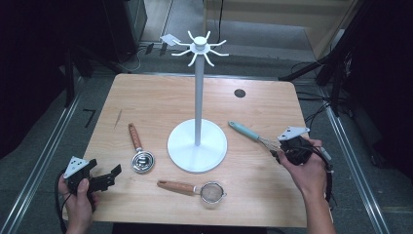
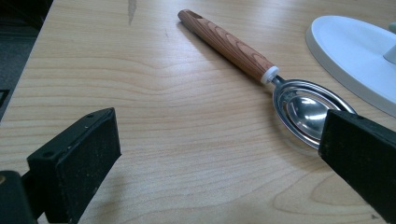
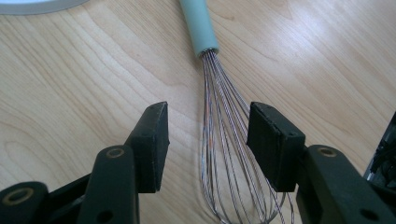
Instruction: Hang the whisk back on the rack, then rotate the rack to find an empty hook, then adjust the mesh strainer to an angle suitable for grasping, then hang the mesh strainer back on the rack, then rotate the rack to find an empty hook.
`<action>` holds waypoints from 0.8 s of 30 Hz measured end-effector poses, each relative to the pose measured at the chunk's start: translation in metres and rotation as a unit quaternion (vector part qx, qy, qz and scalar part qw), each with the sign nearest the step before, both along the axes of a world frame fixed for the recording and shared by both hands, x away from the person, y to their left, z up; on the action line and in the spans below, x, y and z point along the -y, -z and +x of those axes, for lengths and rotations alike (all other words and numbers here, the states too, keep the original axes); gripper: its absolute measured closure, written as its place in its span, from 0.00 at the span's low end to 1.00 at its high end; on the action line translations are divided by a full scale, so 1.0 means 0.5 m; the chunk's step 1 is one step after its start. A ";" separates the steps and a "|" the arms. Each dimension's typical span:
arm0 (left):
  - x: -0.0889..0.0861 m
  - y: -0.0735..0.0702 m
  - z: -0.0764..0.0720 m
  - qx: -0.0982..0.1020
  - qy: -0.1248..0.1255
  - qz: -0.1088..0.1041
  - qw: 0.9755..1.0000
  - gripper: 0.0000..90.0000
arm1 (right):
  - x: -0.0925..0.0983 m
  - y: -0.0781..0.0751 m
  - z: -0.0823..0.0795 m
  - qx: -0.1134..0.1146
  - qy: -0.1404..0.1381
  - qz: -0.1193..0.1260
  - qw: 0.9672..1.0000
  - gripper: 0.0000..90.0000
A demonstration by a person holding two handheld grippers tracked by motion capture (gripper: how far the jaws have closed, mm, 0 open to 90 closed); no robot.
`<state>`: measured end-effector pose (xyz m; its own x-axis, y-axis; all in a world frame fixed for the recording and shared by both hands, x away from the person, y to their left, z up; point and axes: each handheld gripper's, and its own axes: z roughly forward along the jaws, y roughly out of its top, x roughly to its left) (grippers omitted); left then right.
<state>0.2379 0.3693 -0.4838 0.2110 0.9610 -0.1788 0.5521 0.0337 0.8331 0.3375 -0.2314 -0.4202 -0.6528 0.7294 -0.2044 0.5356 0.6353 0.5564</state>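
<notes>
At the right edge of the table [image 1: 146, 97], the right gripper [image 3: 208, 140] sits low over the whisk [image 3: 224, 154], its jaws part open and standing either side of the wire loops without touching them, as the right gripper view shows; nothing is clamped yet. The whisk lies flat on the wood, its pale green handle [image 1: 242, 130] pointing toward the base of the white rack [image 1: 197, 145], wires under the right hand [image 1: 308, 168]. The work looks to be hanging the utensils on the rack's hooks [image 1: 199, 48], and judged from how things lie, it has barely started: every hook is bare. The spoon [image 1: 140, 155] lies left of the base, the strainer [image 1: 195, 188] in front of it, both untouched. The left gripper [image 1: 104, 179] rests near the front left corner, jaws wide apart and empty, facing the spoon's bowl [image 2: 303, 109]. Left to do, by my reading: close on the whisk, lift it, hook it, then the other two.
</notes>
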 end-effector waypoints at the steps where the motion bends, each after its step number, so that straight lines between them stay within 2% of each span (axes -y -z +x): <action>1: 0.000 0.000 0.000 0.000 0.000 0.000 1.000 0.00 | -0.005 -0.001 0.011 -0.004 -0.004 -0.005 1.000 0.54; 7: 0.000 0.000 0.000 0.000 0.000 -0.002 1.000 0.00 | -0.015 -0.006 0.041 -0.016 -0.008 -0.013 1.000 0.56; 9: -0.001 0.000 0.001 0.000 0.001 -0.002 1.000 0.00 | -0.025 -0.006 0.054 -0.026 -0.014 -0.026 0.999 0.61; 11: -0.001 0.000 0.000 0.000 0.001 -0.002 1.000 0.00 | -0.028 -0.005 0.060 -0.027 -0.020 -0.032 0.999 0.61; 17: -0.001 0.000 0.001 -0.001 0.005 -0.002 1.000 0.00 | -0.050 -0.002 0.091 -0.049 -0.035 -0.043 0.997 0.61; 20: -0.001 0.000 0.001 -0.002 0.005 -0.003 1.000 0.00 | -0.055 0.000 0.099 -0.049 -0.035 -0.049 0.997 0.61; 24: -0.001 0.001 0.002 -0.002 0.007 -0.005 1.000 0.00 | -0.062 0.006 0.113 -0.062 -0.036 -0.057 0.996 0.60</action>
<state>0.2386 0.3701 -0.4841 0.2237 0.9561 -0.1894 0.5556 0.0346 0.8307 0.3941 -0.2002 -0.4232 -0.7276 0.6569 -0.1979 0.5464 0.7293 0.4118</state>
